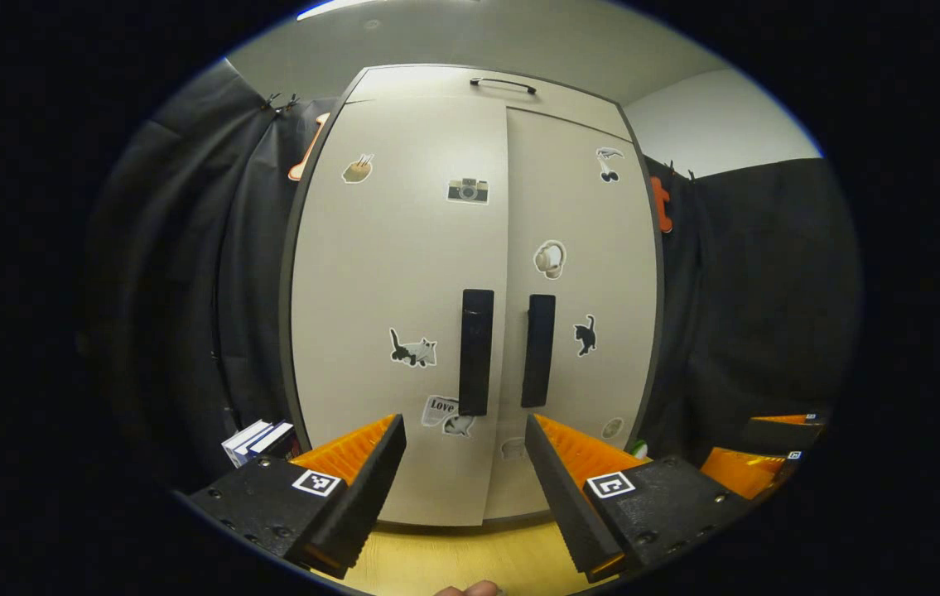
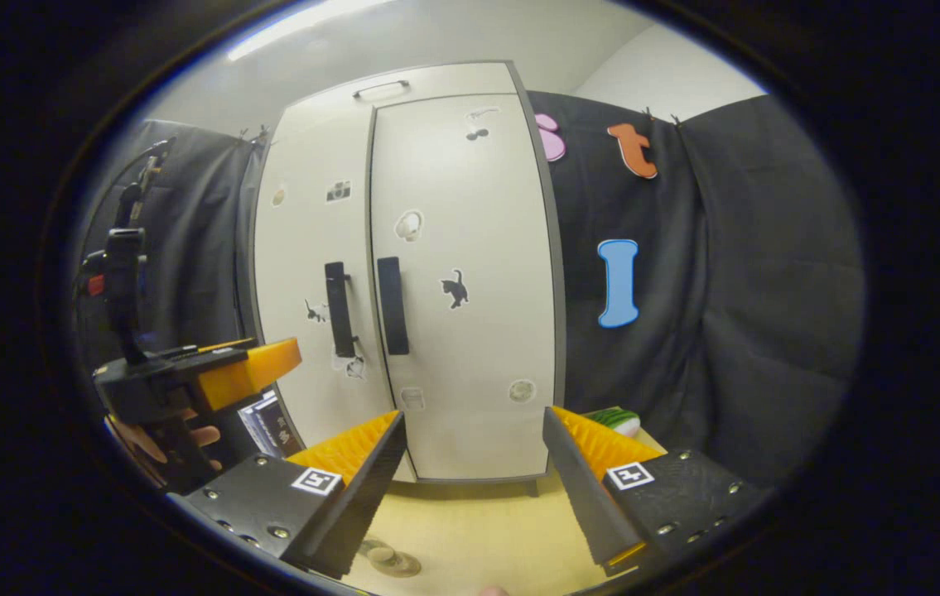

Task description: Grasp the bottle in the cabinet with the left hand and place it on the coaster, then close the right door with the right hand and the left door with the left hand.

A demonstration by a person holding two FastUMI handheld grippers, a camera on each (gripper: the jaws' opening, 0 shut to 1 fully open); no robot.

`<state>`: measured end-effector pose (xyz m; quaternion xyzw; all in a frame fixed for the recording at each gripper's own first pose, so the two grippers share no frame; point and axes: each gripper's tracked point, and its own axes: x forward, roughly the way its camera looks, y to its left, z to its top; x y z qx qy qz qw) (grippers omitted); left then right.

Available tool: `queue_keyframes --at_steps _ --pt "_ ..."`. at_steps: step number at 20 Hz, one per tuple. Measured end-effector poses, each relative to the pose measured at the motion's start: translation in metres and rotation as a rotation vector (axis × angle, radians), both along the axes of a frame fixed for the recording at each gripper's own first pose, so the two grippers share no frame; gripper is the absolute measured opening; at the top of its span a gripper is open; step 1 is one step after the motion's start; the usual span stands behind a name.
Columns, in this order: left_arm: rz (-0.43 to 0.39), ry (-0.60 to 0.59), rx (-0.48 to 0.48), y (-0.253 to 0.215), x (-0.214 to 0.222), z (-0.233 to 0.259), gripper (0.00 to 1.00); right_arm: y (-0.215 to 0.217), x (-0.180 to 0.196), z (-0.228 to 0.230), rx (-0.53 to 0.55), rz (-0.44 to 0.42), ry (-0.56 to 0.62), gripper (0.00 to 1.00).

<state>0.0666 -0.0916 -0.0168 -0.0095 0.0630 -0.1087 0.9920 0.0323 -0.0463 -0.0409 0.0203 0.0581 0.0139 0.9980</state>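
Observation:
A pale cabinet (image 1: 403, 273) with animal stickers stands on the wooden table, facing me. Its left door (image 1: 399, 248) and right door (image 1: 581, 265) both look shut, so the inside is hidden. Two black handles (image 1: 476, 352) run side by side at the middle seam. My left gripper (image 1: 463, 426) is open a short way in front of the handles, holding nothing. My right gripper (image 2: 471, 418) is also open and empty, in front of the right door (image 2: 461, 273). A round flat coaster-like disc (image 2: 392, 561) lies on the table below it.
Some books (image 1: 258, 440) stand left of the cabinet. A green and white object (image 2: 614, 419) lies at its right foot. In the right gripper view, a hand holds the left gripper (image 2: 221, 364) to the left. Black cloth walls stand on both sides.

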Motion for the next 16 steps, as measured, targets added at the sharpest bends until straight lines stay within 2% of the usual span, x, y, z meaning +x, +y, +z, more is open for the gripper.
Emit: queue_keyframes --at_steps 8,16 --pt "0.037 0.009 -0.008 0.012 -0.063 0.009 0.92 0.004 -0.017 0.027 -0.015 -0.017 -0.043 1.0" --pt "0.058 0.02 -0.007 0.019 -0.08 0.005 0.93 0.007 -0.023 0.036 -0.048 -0.022 -0.065 1.0"
